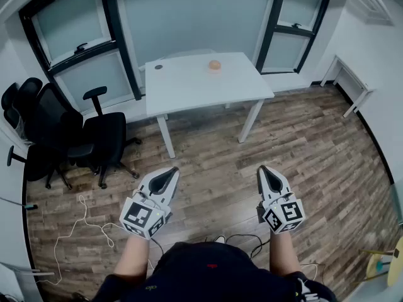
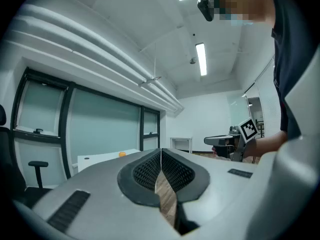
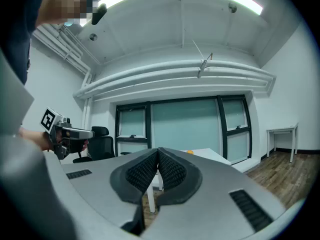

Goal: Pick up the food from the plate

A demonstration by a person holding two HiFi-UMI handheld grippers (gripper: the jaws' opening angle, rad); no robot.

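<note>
A small orange piece of food point(image 1: 215, 65) lies on a pale plate point(image 1: 206, 67) on the white table point(image 1: 189, 87) across the room. It shows as an orange dot point(image 2: 122, 154) in the left gripper view and as an orange speck point(image 3: 189, 151) in the right gripper view. My left gripper point(image 1: 172, 170) and right gripper point(image 1: 263, 169) are held low over the wooden floor, well short of the table. Both are shut with nothing between the jaws. The tips meet in the left gripper view point(image 2: 161, 150) and in the right gripper view point(image 3: 158, 149).
Black office chairs point(image 1: 94, 137) stand left of the table. A dark round object point(image 1: 158, 67) lies on the table's far left. A white side table point(image 1: 351, 83) stands by the right wall. Cables point(image 1: 82, 222) trail on the floor near the person's feet.
</note>
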